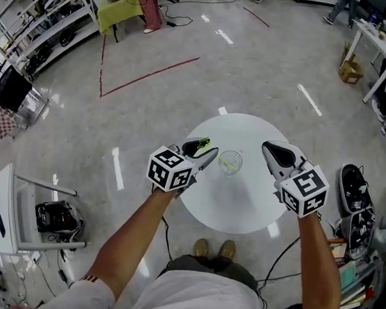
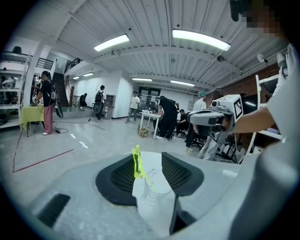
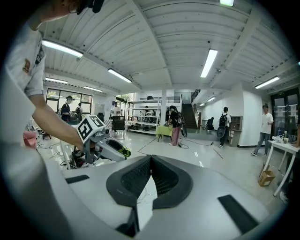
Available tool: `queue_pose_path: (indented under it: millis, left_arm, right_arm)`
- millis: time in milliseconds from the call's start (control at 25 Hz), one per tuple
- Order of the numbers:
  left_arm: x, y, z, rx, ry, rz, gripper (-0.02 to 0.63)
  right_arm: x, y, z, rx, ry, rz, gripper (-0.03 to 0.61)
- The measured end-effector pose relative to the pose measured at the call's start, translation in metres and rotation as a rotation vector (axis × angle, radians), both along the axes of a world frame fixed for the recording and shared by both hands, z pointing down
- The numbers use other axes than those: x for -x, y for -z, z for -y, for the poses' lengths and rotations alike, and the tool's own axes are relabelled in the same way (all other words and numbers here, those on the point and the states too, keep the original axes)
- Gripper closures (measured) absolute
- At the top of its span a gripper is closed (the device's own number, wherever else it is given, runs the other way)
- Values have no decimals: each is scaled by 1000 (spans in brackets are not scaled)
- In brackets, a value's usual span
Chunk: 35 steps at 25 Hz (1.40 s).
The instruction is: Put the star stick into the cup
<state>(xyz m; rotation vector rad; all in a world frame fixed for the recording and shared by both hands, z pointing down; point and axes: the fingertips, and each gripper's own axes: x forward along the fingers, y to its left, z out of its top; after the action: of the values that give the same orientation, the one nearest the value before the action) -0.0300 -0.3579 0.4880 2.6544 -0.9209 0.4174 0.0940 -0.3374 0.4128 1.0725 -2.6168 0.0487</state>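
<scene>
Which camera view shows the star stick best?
The left gripper view: the star stick leans close up between its jaws, lower end in the cup. The head view shows a small green spot; the right gripper view, only the star.

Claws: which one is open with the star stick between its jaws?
The left claw: jaws apart, green star stick between them. The right claw is shut and empty.
</scene>
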Motion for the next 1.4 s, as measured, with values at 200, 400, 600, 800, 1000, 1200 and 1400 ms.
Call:
queue_pose_path:
  millis: [200, 400, 600, 800, 1000, 1200, 1400]
  left_arm:
    - [4, -2, 0, -1, 11, 19, 394]
    - [7, -11, -5, 9, -11, 91, 336]
    - [9, -15, -8, 16, -8, 120, 287]
    - [16, -17, -7, 3, 22, 151, 242]
    - [28, -1, -1, -67, 105, 121, 221]
    - [29, 38, 1, -194, 124, 37, 222]
    - [18, 74, -7, -288, 89, -22, 225]
  right_arm:
    - [-2, 2, -3, -3, 2, 1, 566]
    - [0, 5, -6, -8, 5, 1, 566]
    - [0, 6, -10, -12, 5, 1, 566]
    - [-1, 8, -14, -15, 1, 4, 566]
    - [-4, 8, -17, -19, -4, 6, 566]
    - [-7, 14, -18, -30, -6, 14, 566]
    - [-3, 25, -23, -52, 13, 58, 566]
